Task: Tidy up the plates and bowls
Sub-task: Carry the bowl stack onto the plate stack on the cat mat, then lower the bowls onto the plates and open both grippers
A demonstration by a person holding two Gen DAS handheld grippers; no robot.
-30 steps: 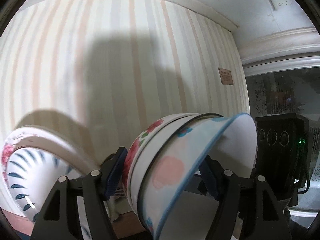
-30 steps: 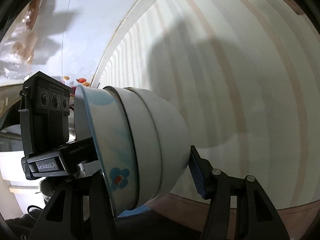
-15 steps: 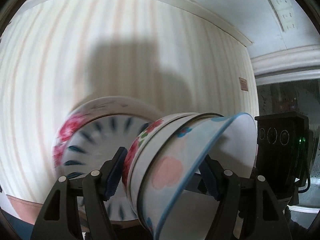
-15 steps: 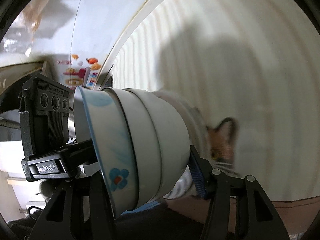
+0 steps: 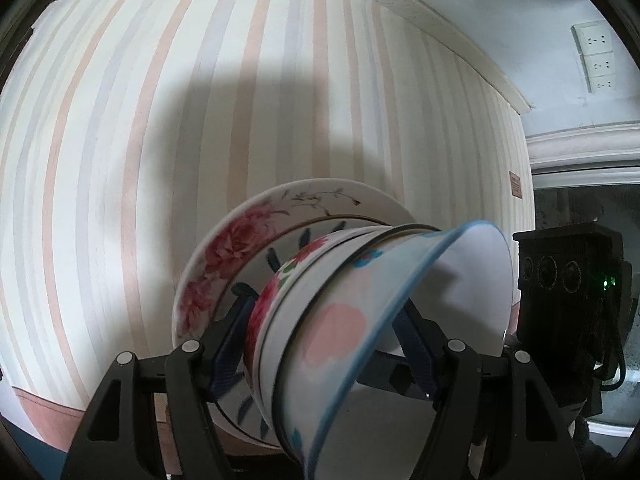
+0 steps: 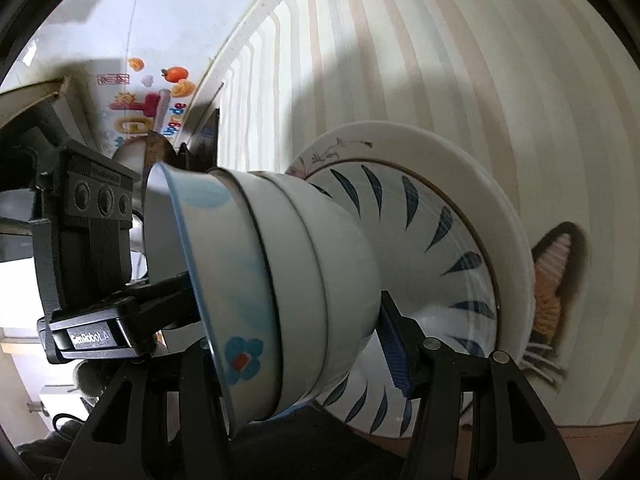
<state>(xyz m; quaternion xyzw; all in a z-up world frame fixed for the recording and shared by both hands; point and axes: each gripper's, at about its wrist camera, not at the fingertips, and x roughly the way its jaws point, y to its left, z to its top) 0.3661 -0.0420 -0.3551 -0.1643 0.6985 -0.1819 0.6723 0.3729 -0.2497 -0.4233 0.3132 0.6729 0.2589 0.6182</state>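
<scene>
A nested stack of bowls (image 5: pixel 320 336) is gripped between both grippers; it also shows in the right wrist view (image 6: pixel 280 280). The outer bowl has a blue rim and pink patches; a rose-patterned bowl sits inside. My left gripper (image 5: pixel 324 344) is shut on one side of the stack. My right gripper (image 6: pixel 296 328) is shut on the opposite side. Beyond the bowls lies a stack of plates (image 5: pixel 224 264) on the striped tablecloth (image 5: pixel 120 160): a white rose-rimmed plate under a blue-leaf plate (image 6: pixel 448 240). The bowls hang just over the plates.
A butterfly print (image 6: pixel 556 280) is on the cloth beside the plates. The table's far edge (image 5: pixel 440 20) meets a wall with sockets (image 5: pixel 596 56). A colourful box (image 6: pixel 148 100) stands beyond the table in the right wrist view.
Both grippers have carried the bowl stack toward the plates. The plate stack has come from the view's edge to right behind the bowls.
</scene>
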